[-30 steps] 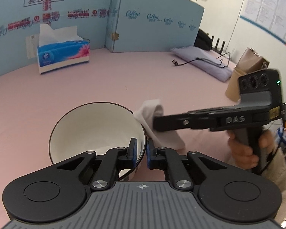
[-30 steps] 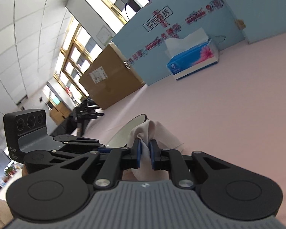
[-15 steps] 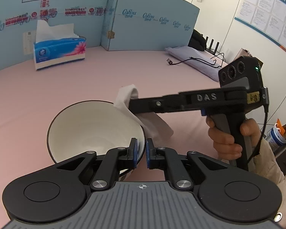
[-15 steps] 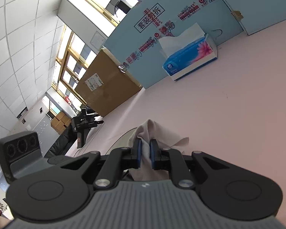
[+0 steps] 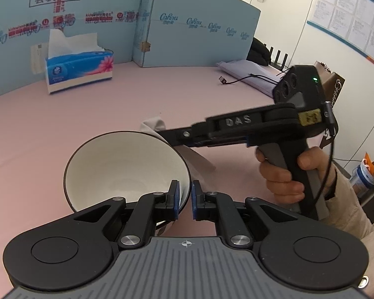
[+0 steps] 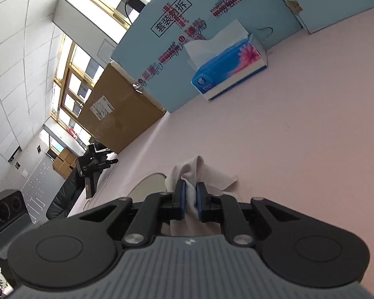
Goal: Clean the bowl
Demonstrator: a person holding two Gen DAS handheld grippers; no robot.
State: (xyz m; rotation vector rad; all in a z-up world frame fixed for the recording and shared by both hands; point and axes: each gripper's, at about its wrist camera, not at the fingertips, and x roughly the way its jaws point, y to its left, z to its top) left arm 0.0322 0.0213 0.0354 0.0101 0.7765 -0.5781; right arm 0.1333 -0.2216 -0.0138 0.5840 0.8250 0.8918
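A white bowl with a dark rim is tilted toward the left wrist camera. My left gripper is shut on its near right rim. My right gripper comes in from the right, level with the bowl's far right rim, and is shut on a pale cloth that hangs behind that rim. In the right wrist view the right gripper pinches the cloth, and a sliver of the bowl shows to its left.
A blue tissue box stands at the back left against blue board walls. A cable and folded fabric lie at the back right. The pink table extends all around.
My right gripper has carried the cloth left and upward, from beside the bowl's right wall to its far right rim. The left gripper keeps its hold on the bowl.
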